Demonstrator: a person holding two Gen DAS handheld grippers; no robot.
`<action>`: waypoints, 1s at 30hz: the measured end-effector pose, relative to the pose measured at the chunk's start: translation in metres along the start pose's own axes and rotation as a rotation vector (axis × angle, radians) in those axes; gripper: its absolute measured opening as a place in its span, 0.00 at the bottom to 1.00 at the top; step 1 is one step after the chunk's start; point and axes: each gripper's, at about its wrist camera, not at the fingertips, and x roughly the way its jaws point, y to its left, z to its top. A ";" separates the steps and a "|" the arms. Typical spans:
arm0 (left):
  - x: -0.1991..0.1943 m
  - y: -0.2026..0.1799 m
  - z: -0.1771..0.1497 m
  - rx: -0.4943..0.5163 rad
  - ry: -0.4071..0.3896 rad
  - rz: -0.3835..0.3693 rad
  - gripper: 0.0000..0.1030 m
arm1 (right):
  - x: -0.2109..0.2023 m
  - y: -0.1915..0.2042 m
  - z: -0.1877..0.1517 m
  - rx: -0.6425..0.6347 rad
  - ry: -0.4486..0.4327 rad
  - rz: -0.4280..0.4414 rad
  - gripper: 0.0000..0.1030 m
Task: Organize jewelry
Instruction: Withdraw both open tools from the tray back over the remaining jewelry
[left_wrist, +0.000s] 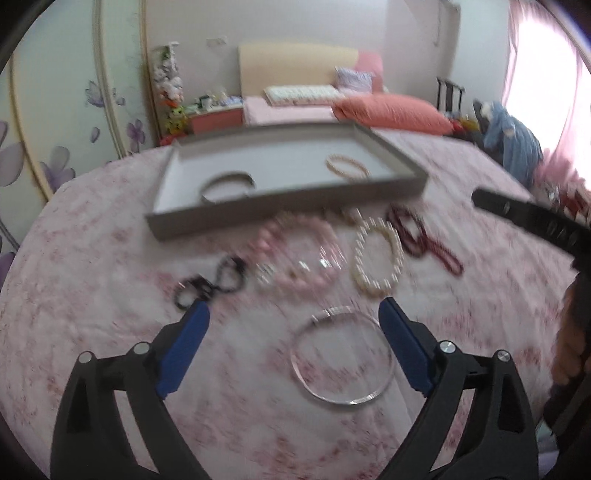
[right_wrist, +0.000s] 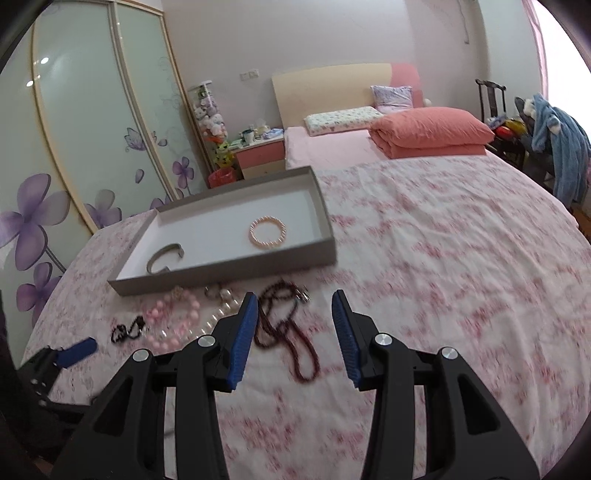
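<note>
**A:** Where does the jewelry lie?

**B:** Most of it sits loose on the pink floral bedspread (right_wrist: 424, 258), just in front of the shallow grey cardboard tray with a white floor (left_wrist: 288, 214). Inside the tray are a grey open cuff bangle (right_wrist: 164, 257) towards its left and a pale peach beaded bracelet (right_wrist: 267, 229) towards its right, well apart from each other.

**A:** And outside the tray?

**B:** From left to right in the left wrist view: a black beaded string (left_wrist: 210, 282), a pink bead necklace (left_wrist: 295, 251), a cream pearl bracelet (left_wrist: 376, 256) and a dark red beaded necklace (left_wrist: 424, 236). Closer to the camera lies a clear transparent bangle (left_wrist: 341, 356), apart from the others.

**A:** What of the left gripper (left_wrist: 293, 354)?

**B:** Its blue-padded jaws are spread wide and hold nothing. The clear bangle lies flat between them, nearer the right finger; whether that finger touches it I cannot tell.

**A:** And the right gripper (right_wrist: 295, 339)?

**B:** Also wide apart and empty, above the bedspread. The dark red necklace lies between its fingers, close beside the left one. The frames are somewhat blurred.
</note>
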 end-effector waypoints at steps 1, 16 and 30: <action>0.005 -0.005 -0.002 0.014 0.019 0.006 0.91 | -0.002 -0.002 -0.002 0.004 0.002 -0.003 0.42; 0.029 -0.019 -0.012 0.017 0.116 0.063 0.95 | 0.004 -0.007 -0.012 0.016 0.032 0.003 0.42; 0.024 -0.019 -0.016 -0.028 0.117 0.031 0.96 | 0.010 0.000 -0.014 0.008 0.043 0.003 0.42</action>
